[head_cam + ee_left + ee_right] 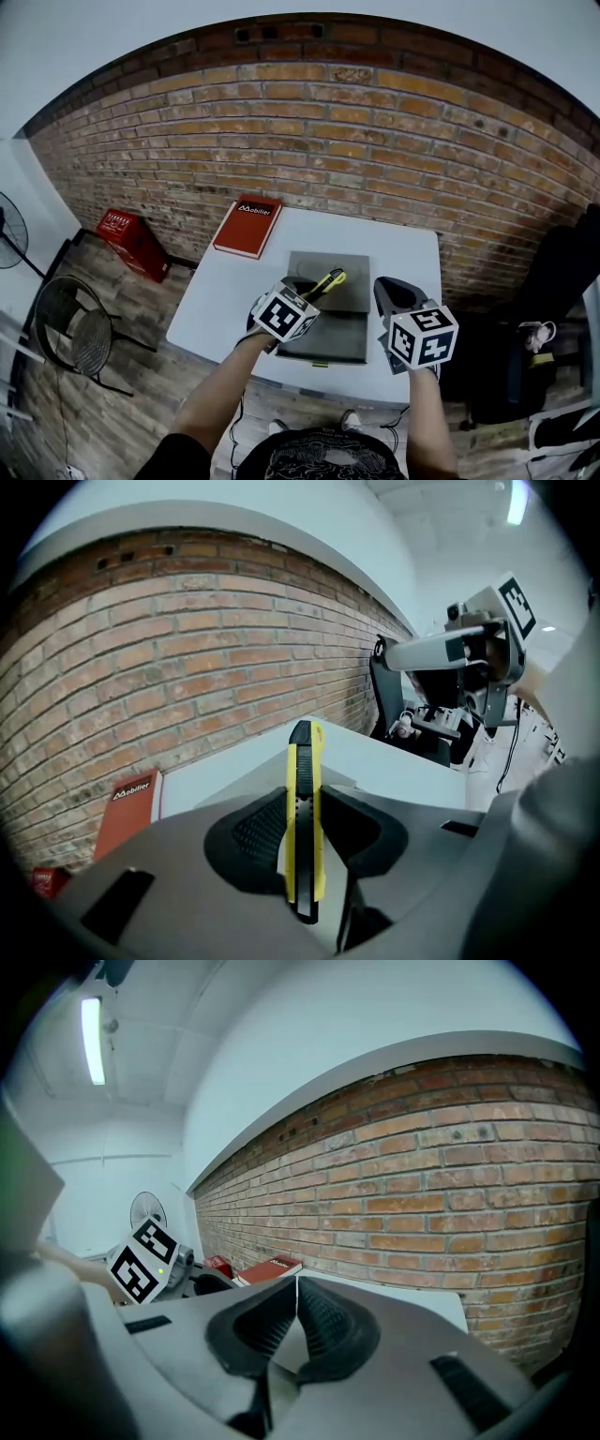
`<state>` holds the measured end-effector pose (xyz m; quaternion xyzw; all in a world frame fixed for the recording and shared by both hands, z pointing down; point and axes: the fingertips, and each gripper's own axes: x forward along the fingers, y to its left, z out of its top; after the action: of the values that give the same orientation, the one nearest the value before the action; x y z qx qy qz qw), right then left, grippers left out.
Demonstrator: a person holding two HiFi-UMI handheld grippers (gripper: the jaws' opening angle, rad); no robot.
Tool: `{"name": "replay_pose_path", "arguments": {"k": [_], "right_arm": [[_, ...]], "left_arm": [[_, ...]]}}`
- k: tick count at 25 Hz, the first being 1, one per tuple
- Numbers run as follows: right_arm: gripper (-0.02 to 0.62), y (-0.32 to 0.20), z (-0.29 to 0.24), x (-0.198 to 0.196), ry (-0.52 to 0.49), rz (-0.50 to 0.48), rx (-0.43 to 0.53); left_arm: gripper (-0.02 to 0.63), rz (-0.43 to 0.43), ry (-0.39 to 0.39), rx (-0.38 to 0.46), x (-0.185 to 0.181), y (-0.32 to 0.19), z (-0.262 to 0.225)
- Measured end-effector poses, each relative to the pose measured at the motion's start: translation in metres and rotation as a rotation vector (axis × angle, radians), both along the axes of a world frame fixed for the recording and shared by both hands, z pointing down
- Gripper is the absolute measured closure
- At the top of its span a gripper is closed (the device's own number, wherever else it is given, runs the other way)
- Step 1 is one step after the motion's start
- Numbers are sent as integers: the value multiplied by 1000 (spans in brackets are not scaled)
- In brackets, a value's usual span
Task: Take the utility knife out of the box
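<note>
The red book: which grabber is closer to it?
Left. The left gripper, holding the yellow knife, is at the grey box's left edge, nearest the red book. The right gripper, shut and empty, is past the box's right edge, farther away.

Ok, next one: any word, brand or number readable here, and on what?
"Mobilier": white print on the red book.
Red crate: white print, too small to read.
Knife: no readable marking.
</note>
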<state>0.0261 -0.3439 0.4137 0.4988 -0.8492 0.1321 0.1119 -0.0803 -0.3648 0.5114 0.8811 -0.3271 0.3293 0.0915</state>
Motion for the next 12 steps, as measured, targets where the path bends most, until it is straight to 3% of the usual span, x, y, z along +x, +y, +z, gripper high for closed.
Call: {"name": "replay_pose_path", "arguments": {"k": [12], "right_arm": [[574, -6, -19, -12, -14, -34, 45]], "left_arm": [[477, -177, 174, 172, -37, -13, -88]]}}
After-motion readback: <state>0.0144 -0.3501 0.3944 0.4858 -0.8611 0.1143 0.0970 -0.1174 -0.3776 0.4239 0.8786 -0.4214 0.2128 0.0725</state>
